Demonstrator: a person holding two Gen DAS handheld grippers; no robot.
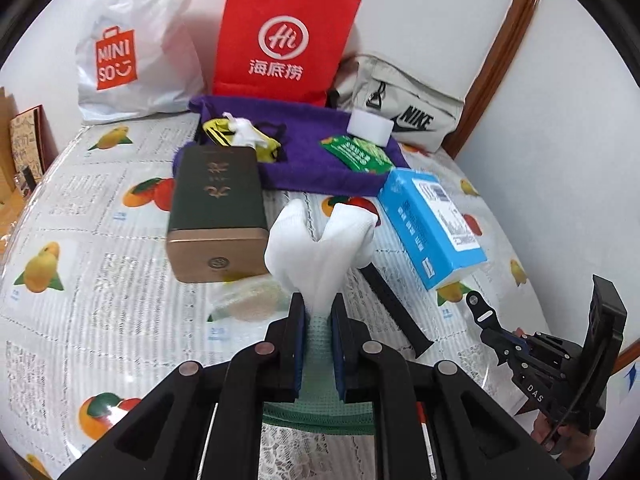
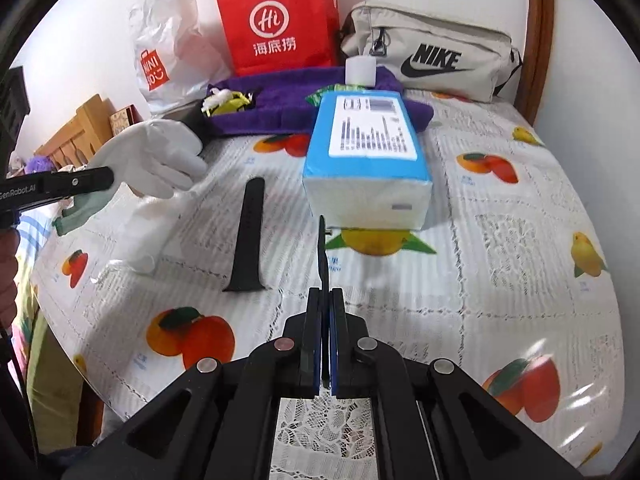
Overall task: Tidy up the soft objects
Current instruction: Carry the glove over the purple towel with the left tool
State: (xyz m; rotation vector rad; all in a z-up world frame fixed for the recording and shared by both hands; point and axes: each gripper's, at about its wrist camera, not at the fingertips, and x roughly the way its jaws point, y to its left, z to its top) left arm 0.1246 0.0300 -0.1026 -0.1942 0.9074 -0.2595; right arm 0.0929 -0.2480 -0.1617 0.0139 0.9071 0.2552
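My left gripper [image 1: 319, 312] is shut on the green cuff of a white glove [image 1: 320, 248], which hangs lifted above the fruit-print tablecloth [image 1: 100, 240]. The right wrist view shows that glove [image 2: 152, 156] at the left, clamped in the left gripper [image 2: 108, 178]. My right gripper [image 2: 326, 296] is shut on a thin black watch strap piece [image 2: 322, 248] that sticks out edge-on from the pads. A second black watch strap [image 2: 248, 236] lies flat on the cloth, left of the right gripper. A purple towel [image 1: 312, 168] lies at the back.
A blue tissue pack [image 2: 364, 160] and a dark green box [image 1: 216, 208] flank the glove. On the towel sit a white block [image 1: 370, 126], a green packet [image 1: 356, 154] and a yellow item [image 1: 240, 136]. A red bag [image 1: 280, 36], a Miniso bag [image 1: 132, 52] and a Nike pouch [image 2: 432, 56] line the wall.
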